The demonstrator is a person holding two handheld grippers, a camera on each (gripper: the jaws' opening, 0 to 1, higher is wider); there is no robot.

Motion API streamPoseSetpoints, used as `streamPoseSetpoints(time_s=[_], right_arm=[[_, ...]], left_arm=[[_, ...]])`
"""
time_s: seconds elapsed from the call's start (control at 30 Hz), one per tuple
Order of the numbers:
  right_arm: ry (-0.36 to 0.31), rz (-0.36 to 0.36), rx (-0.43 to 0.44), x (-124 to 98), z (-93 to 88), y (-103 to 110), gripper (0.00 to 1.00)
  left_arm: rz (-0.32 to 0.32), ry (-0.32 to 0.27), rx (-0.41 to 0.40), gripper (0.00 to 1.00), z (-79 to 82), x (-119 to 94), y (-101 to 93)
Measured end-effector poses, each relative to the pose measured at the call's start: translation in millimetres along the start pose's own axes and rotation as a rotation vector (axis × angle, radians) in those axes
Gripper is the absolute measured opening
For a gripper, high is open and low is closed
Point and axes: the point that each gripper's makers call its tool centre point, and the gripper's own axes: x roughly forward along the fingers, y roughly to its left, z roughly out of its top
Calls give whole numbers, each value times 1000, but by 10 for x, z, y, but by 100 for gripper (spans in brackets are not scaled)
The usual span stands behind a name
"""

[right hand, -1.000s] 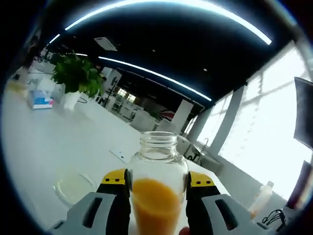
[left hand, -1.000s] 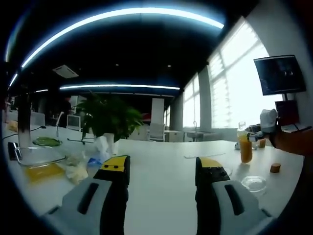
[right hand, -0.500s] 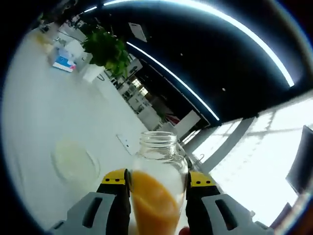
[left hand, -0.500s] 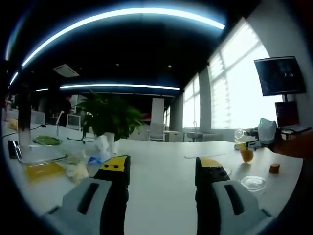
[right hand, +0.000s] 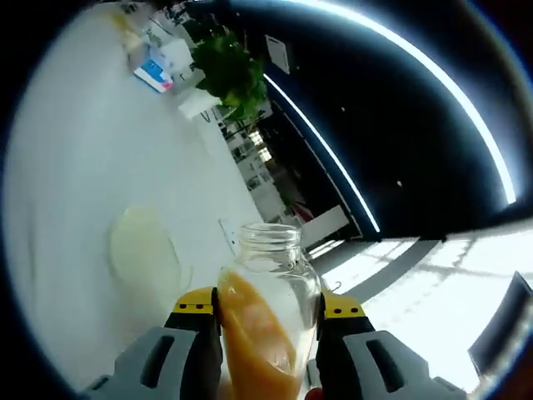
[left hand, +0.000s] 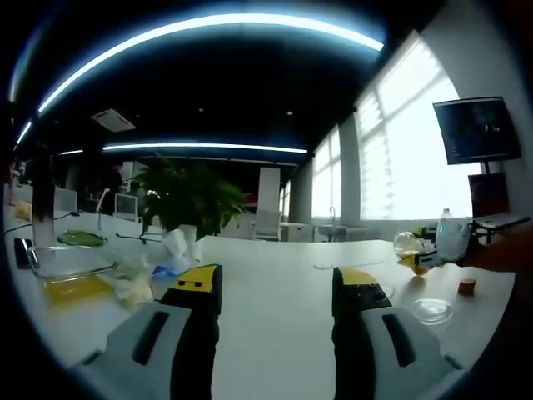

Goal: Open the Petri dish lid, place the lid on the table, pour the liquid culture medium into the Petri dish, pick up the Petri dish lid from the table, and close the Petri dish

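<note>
The white worktop [left hand: 275, 283] carries the open Petri dish [right hand: 146, 260], so the lid seems already off; I cannot tell where it lies. The right claw [right hand: 268, 312] grips the tilted bottle [right hand: 265, 321], orange medium near its neck; pouring seems about to start. The left claw [left hand: 276, 292] is open and empty. Closing remains.
</note>
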Motion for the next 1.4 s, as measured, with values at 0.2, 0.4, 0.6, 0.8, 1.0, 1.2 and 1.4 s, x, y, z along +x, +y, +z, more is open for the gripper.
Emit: streamPoseSetpoints(time_s=[0.2, 0.4, 0.6, 0.8, 1.0, 1.2, 1.4], right_arm=[[2, 18, -81, 8, -34, 95, 39], [2, 33, -136, 38, -49, 180, 39], [-1, 33, -174, 52, -40, 234, 39], [1, 31, -241, 51, -68, 324, 39], [14, 32, -272, 74, -150, 319, 39], [20, 39, -287, 97, -185, 329, 39], [24, 48, -310, 139, -210, 358, 39]], left_arm=[[3, 3, -6, 44, -25, 2, 19], [-4, 5, -9, 44, -43, 11, -6], [0, 2, -9, 44, -33, 9, 8], [3, 2, -13, 44, -39, 8, 23], [2, 8, -15, 44, -63, 10, 23], [4, 8, -15, 44, -68, 19, 20], [4, 8, -18, 44, -70, 15, 8]])
